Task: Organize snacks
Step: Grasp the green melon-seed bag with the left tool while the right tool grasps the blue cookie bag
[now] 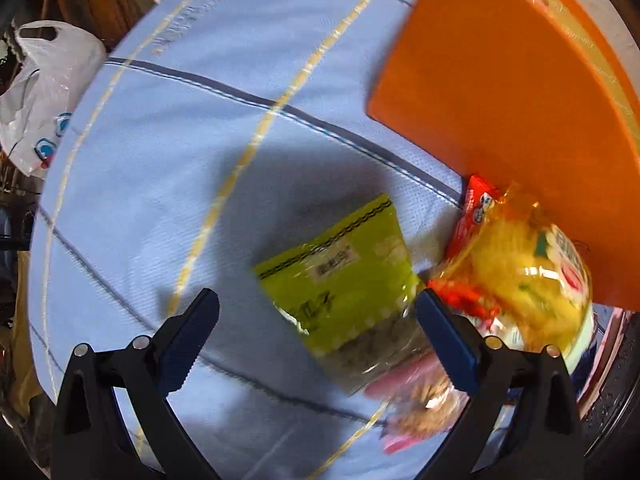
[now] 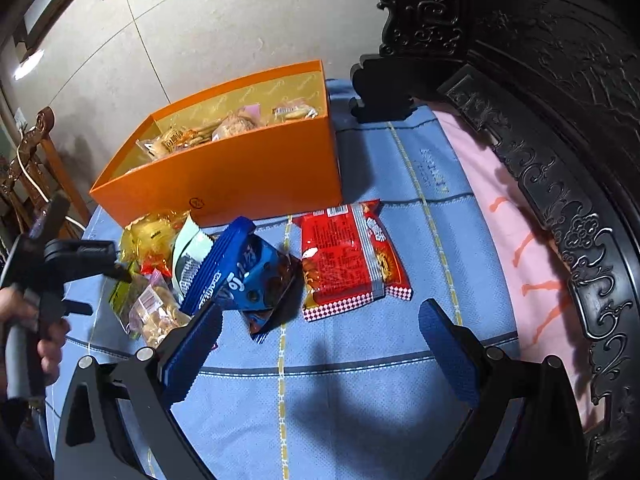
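Note:
My left gripper is open just above a green snack packet that lies flat on the blue cloth, between the jaws. To its right, a yellow packet, a red packet and a clear cookie bag pile up against the orange box. My right gripper is open and holds nothing, short of a blue packet and a red packet. The orange box holds several snacks. A hand holds the left gripper over the pile.
Dark carved wooden furniture rises along the right, with a pink cloth beside the blue one. A white plastic bag hangs past the cloth's left edge. A wooden chair stands near the wall.

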{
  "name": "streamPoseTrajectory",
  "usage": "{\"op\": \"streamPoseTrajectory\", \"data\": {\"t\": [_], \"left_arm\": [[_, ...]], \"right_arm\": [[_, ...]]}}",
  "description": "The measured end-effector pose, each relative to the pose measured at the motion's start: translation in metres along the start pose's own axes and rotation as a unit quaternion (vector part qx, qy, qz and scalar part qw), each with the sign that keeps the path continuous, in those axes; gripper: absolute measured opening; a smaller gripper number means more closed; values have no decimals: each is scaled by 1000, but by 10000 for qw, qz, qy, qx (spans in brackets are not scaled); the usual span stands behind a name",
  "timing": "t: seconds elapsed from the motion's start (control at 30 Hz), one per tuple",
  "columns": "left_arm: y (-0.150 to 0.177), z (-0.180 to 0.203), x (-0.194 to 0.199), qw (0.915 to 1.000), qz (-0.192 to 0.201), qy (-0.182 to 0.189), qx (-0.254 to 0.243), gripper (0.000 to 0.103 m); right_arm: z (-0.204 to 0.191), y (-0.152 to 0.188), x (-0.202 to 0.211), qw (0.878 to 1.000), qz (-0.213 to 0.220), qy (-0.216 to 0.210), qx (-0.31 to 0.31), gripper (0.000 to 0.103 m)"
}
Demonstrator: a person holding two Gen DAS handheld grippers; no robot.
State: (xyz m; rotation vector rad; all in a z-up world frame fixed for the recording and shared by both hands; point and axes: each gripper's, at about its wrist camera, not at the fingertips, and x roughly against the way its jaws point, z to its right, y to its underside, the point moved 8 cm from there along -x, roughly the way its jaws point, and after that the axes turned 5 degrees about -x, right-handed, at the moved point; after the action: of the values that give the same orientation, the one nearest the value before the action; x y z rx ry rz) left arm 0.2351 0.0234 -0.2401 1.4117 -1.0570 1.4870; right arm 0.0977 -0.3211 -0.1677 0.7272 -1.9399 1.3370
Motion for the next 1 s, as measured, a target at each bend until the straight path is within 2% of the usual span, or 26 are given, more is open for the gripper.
{"op": "streamPoseTrajectory", "data": {"t": [0.17, 0.3, 0.37, 0.5, 0.6, 0.63, 0.7, 0.77, 0.83, 0.87, 0.93, 1.0], "left_arm": [[-5, 1, -19, 9995, -213, -64, 206, 99], [-5, 5, -19, 9997, -199, -128, -72, 99], [1, 4, -19, 9990, -214, -246, -321, 99], [18, -3, -18, 9985, -111, -238, -484, 99], [32, -14, -17, 9977, -93, -246, -626, 99], [36, -17, -17, 9977, -124, -220, -622, 99], [42, -26, -17, 9977, -158, -217, -624, 99], [44, -27, -16, 9969, -71, -207, -753, 99], [47, -26, -14, 9967, 40, -202, -789, 99], [48, -25, -14, 9968, 71, -203, -771, 99], [50, -23, -15, 9967, 90, -205, -786, 99], [56, -19, -13, 9962, 70, -186, -844, 98]], "right_arm": [[10, -1, -11, 9992, -123, 14, -389, 99], [11, -4, -23, 9990, -214, 180, -341, 99], [4, -6, -27, 9992, -285, 76, -286, 99], [-34, -6, -34, 9981, -425, -254, 368, 99], [-63, -2, -40, 9942, -460, -345, 906, 99], [-71, 1, -44, 9911, -441, -252, 1233, 99], [-83, 5, -60, 9782, -345, 215, 2037, 99], [-86, 5, -74, 9718, -303, 364, 2310, 98], [-82, 1, -92, 9750, -491, 340, 2139, 81], [-78, 3, -102, 9758, -739, 340, 2032, 63], [-72, 0, -104, 9784, -923, 334, 1821, 59], [-69, -1, -91, 9835, -978, 80, 1520, 58]]}}
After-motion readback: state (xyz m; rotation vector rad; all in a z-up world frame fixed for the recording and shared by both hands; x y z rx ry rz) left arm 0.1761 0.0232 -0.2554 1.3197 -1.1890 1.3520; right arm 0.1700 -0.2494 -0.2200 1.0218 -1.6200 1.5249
